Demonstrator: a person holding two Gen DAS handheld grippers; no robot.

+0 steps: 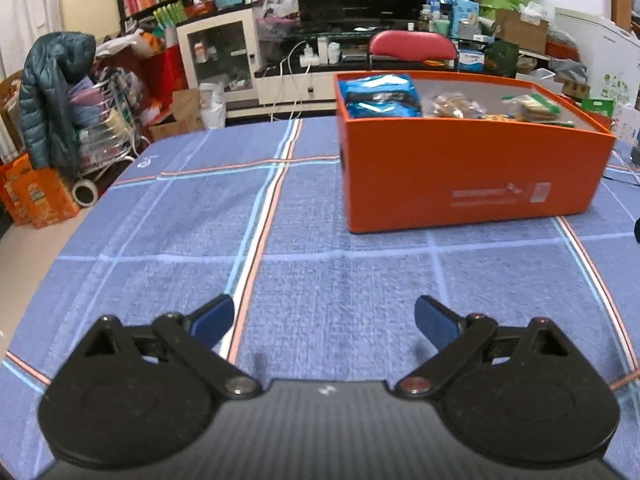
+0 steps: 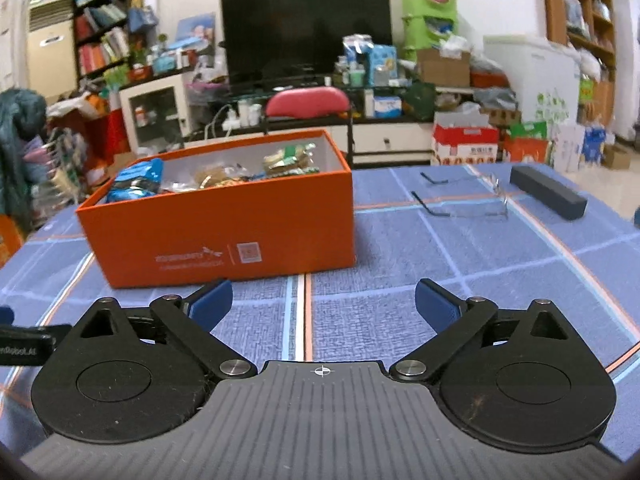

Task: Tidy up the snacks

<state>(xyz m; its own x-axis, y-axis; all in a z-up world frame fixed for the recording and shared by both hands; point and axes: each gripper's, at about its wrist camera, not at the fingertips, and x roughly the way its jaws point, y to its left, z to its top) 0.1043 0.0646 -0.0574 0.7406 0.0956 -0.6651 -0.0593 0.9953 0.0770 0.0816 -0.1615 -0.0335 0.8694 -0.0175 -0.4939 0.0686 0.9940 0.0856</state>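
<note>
Blue checked woven tablecloth [image 1: 320, 280] looking rough, matt; orange cardboard box [image 1: 460, 176] showing smooth; blue foil snack packets [image 1: 380, 98] glinting glossy.

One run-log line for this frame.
left gripper open, empty | right gripper open, empty | snacks in orange box

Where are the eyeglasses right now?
In the right wrist view, the eyeglasses lie on the blue checked tablecloth, right of the orange box and just left of a dark case.
</note>
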